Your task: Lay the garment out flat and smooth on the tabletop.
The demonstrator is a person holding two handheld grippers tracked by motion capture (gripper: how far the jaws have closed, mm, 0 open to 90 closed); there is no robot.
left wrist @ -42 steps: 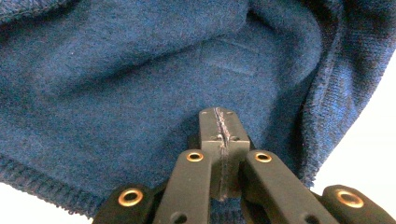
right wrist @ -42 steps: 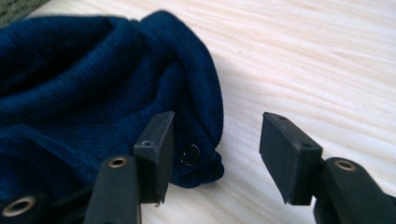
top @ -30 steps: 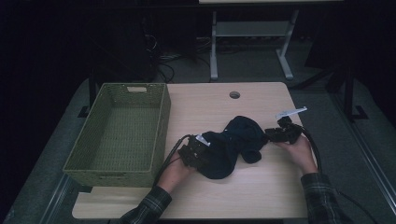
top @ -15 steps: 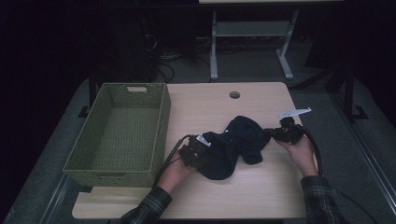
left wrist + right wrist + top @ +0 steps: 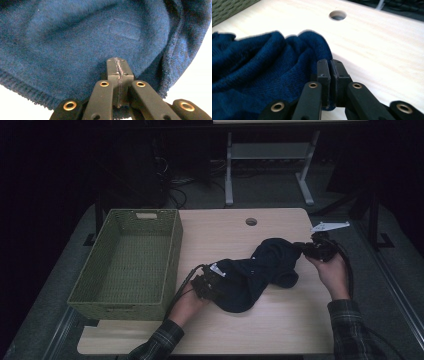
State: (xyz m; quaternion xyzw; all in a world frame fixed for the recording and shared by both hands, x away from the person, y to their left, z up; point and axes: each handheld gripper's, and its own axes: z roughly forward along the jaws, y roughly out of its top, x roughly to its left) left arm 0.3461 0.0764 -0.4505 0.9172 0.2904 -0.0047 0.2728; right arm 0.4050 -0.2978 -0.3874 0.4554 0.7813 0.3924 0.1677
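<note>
A dark blue knitted garment (image 5: pixel 260 269) lies bunched in the middle of the wooden table (image 5: pixel 280 330). My left gripper (image 5: pixel 214 282) is at its near left end, and in the left gripper view the jaws (image 5: pixel 117 68) are shut on the blue knit (image 5: pixel 75 45) with fabric pinched between them. My right gripper (image 5: pixel 306 248) is at the garment's far right end. In the right gripper view its jaws (image 5: pixel 330 71) are shut on a fold of the cloth's edge (image 5: pixel 262 65), which is lifted a little off the table.
An empty green woven basket (image 5: pixel 172 252) stands at the table's left side, close to the left hand. A round cable hole (image 5: pixel 251 221) sits in the table near its far edge. Beyond the table are a white stand (image 5: pixel 230 175) and cables on a dark floor.
The right hand has risen and moved slightly away with the garment's right end in its jaws, drawing that end up. The left hand and its end of the cloth have stayed put.
</note>
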